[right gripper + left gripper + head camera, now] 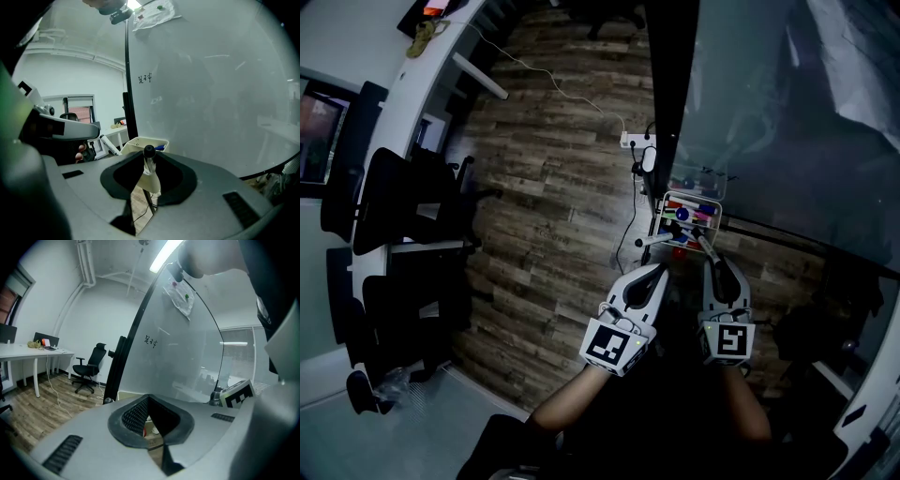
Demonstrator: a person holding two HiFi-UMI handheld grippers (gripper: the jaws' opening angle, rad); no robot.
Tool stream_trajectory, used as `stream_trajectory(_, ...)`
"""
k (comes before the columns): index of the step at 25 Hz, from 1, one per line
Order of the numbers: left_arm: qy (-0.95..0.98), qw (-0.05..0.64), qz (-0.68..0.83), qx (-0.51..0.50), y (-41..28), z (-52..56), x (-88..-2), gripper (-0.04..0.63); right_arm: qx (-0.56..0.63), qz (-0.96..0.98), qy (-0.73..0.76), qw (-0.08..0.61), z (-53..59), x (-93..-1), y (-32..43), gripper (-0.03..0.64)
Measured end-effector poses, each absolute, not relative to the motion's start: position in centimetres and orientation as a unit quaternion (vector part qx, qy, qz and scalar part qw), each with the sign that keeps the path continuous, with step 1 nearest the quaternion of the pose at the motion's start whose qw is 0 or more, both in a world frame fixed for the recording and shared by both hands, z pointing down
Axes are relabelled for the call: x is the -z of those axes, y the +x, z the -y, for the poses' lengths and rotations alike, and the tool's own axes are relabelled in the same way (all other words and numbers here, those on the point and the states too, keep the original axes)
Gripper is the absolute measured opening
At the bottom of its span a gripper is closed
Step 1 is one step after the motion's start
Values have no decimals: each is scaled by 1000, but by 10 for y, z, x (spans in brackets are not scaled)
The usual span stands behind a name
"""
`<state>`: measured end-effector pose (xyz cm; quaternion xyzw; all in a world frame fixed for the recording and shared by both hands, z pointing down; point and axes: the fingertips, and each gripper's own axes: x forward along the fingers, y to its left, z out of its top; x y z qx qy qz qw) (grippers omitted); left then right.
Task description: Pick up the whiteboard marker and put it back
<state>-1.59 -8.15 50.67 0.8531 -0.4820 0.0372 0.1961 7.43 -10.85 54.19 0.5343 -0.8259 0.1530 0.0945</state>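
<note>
Currently the right gripper (149, 153) is pinching the whiteboard marker (149, 164): white barrel btwn the pads, black cap poking up past the tips, bottom centre of the right gripper view. In the head view the marker (704, 246) sticks out of the same gripper toward a white wire basket (718, 219) just above it, right of centre.

The left gripper (149, 400) has its tips pressed together w/ nothing made out btwn them; only a sliver of red and white shows thru the gap lower down. In the head view it sits just left of the right one.

A white stick-like item (653, 240) lies at the basket's left edge by the left gripper's tip; can't tell what carries it.

Writing: the whiteboard (211, 93) bears a small handwritten scribble (144, 78) upper left of centre, too small to read. The marker cubes (614, 345) show black-and-white squares, no text.

A clear bag (152, 11) hangs at the board's top, cut off by the frame edge, contents blurred. Pens in the basket are red, blue and pink, labels unreadable. The head view is v. dark; office chairs (394, 197) at left are mostly silhouettes.
</note>
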Motion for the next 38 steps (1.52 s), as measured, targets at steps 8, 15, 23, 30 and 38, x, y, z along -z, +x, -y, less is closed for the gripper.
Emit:
stream_trajectory(8, 853, 189, 485, -39, -15, 73, -502, 8, -158, 827, 529, 101, 100, -540, 79, 84)
stream_trajectory(15, 858, 167, 485, -29, -11, 74, -482, 8, -142, 830, 532, 93, 101, -526, 82, 84)
stream_trajectory(23, 862, 147, 484, -24, -1, 61, -465, 8, -138, 827, 539, 85, 86, -515, 96, 83)
stream_trajectory(30, 860, 132, 492, -25, 7, 45, -456, 8, -126, 837, 529, 61, 71, -496, 103, 83)
stream_trajectory(38, 853, 125, 506, -26, 17, 22, -450, 8, -126, 848, 513, 37, 52, -493, 114, 83)
